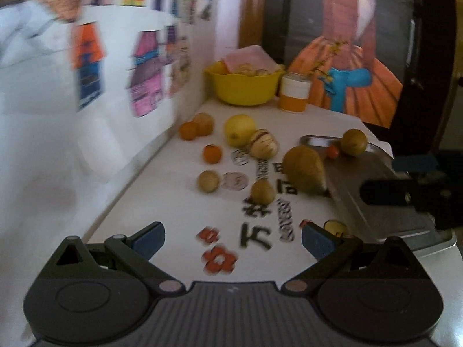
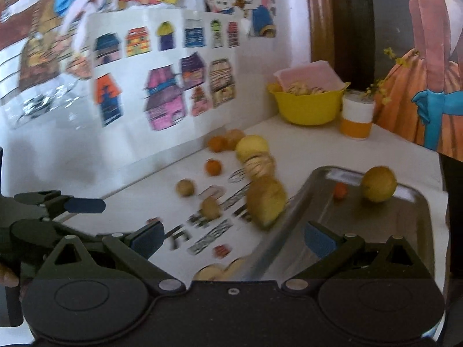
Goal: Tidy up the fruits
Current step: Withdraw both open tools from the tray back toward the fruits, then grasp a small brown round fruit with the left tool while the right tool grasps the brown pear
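Note:
Loose fruit lies on the white table: a brown-green pear, a striped melon, a yellow round fruit, small oranges and several small brown round fruits. A metal tray at the right holds a round yellow-green fruit and a tiny red one. My left gripper is open over the printed table, empty. My right gripper is open and empty, straddling the tray's near left edge.
A yellow bowl with a pink lid and an orange-white cup stand at the table's back. A wall with drawings runs along the left. More fruit lies just under the right gripper.

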The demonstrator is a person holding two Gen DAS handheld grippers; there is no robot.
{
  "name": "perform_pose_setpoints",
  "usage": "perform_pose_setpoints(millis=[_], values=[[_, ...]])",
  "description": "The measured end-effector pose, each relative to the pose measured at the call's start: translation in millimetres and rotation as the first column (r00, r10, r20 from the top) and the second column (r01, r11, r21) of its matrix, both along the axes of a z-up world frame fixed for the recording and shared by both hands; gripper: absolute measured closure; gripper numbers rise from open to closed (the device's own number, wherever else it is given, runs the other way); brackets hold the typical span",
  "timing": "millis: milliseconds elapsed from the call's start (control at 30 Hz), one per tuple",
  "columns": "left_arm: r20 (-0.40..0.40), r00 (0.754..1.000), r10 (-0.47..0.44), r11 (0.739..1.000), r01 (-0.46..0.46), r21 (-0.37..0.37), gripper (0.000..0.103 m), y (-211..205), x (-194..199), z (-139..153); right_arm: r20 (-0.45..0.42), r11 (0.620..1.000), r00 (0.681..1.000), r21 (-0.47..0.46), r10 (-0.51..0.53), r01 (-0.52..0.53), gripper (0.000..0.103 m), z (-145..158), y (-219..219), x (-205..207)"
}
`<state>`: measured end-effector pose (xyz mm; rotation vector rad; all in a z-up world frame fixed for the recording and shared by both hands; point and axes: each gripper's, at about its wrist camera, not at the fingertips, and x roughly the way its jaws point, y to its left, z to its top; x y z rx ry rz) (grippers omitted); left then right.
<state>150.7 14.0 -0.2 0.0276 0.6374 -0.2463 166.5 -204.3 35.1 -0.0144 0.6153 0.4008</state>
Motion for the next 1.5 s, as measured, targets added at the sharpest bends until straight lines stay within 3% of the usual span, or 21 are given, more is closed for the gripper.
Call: perform_pose_setpoints(millis=[333,600,900,1167,1500], values=[[-0.004,0.993,-0.119,0.991,0.119,0.058,0.001,-31.6,53.4,-15.0,-0.031,0.997,0.997,-0.031,0.068,-0.068,0.001,-20.7,-3.0,60.5],[-0.049,0.991,-0.127,0.990,0.129,0.048,0.012,-36.5,73.1,-26.6,-0.032,0.994,0.995,-0.049,0.097,-0.098,0.017,-31.6,7.2,86.5],[-0.051,0.990,-0.133,0.991,0.134,0.021,0.040,-35.1,81.7,-33.0,-0.087,0.992,0.990,-0.045,0.112,-0.116,0.025,-45.3,16.2,108.0],[-0.040,0.992,-0.116,0.993,0.118,0.027,0.070,-39.0,86.3,-34.0,-0.086,0.989,0.991,-0.102,0.101,-0.110,0.047,-55.7,27.7,112.9],[-0.071,0.997,-0.021,1.000,0.021,0.004,0.072,-26.2,78.7,-25.4,-0.095,0.995,0.993,-0.075,0.063,-0.070,0.048,-55.8,27.3,107.7]])
